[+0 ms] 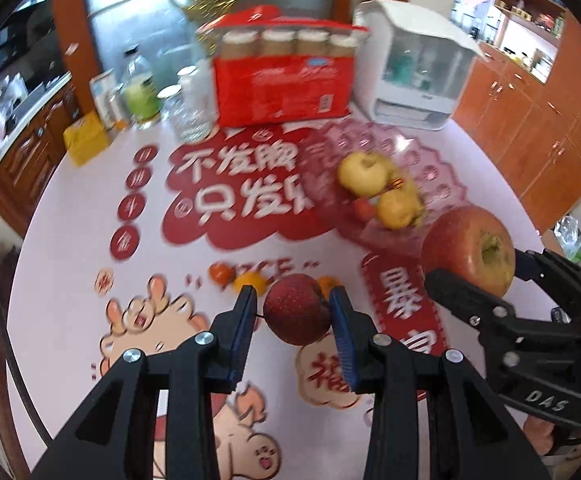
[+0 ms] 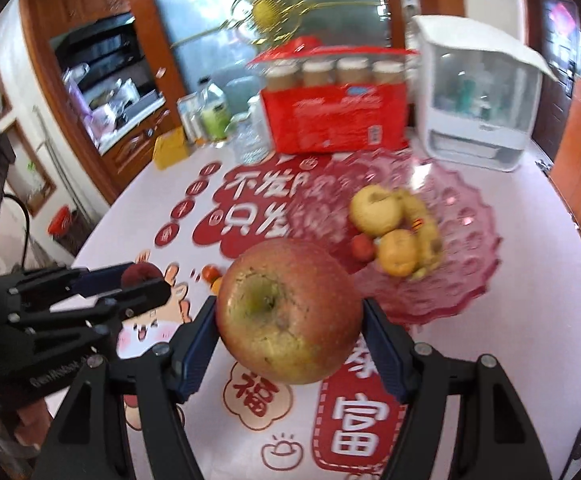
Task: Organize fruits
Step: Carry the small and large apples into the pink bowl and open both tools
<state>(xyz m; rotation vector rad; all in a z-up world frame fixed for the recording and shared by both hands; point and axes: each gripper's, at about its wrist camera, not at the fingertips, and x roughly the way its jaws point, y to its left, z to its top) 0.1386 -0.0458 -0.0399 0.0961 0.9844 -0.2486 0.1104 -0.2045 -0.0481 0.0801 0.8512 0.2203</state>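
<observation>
Fingers of the left gripper pinch a small dark-red fruit from both sides, holding it clear of the tabletop. Beside it, the right gripper clamps a large red-green apple between its blue pads, also lifted off the surface. Toward the far side of the tabletop sits the pink glass bowl, already holding a yellow apple, an orange fruit, a banana and something small and red. A few small orange fruits lie loose near the middle of the tabletop. Both pictures are blurred, so this looks like the carrying step, with two fruits on their way to the bowl. Next, each load likely needs bringing over a free part of the bowl, lowering gently and releasing, without knocking the pile.
</observation>
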